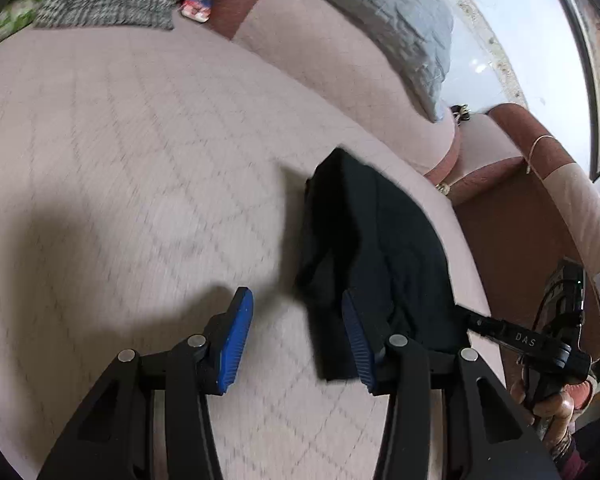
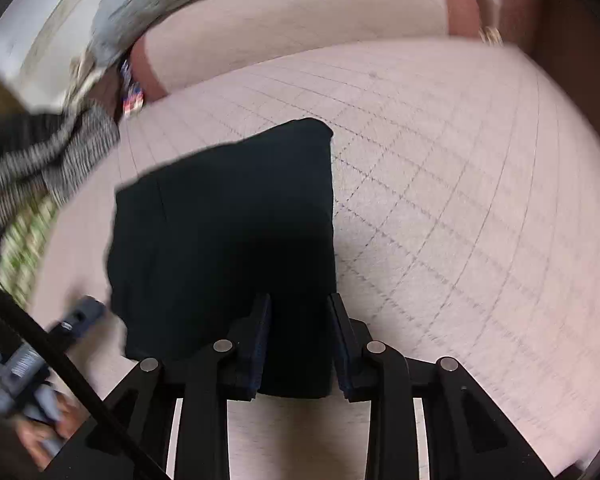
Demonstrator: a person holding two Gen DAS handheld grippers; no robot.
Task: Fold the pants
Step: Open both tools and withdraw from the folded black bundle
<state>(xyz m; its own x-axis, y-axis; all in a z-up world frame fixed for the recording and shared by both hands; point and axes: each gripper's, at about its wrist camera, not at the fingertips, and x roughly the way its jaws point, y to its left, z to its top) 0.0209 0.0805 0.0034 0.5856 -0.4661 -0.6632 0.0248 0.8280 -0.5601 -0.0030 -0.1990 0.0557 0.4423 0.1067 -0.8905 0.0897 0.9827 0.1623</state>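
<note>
Both views are motion-blurred: left tongs (image 1: 296, 340) gape empty beside folded black pants (image 1: 380, 256); right tongs (image 2: 300, 344) straddle the pants' near edge, contact unclear.

Both wrist views look steeply down, close over the folded pants (image 1: 380, 248).

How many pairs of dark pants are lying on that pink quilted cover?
1. The folded dark pants lie on the pink quilted cover, just ahead of the right gripper. Other clothes are piled at the far edge.
</note>
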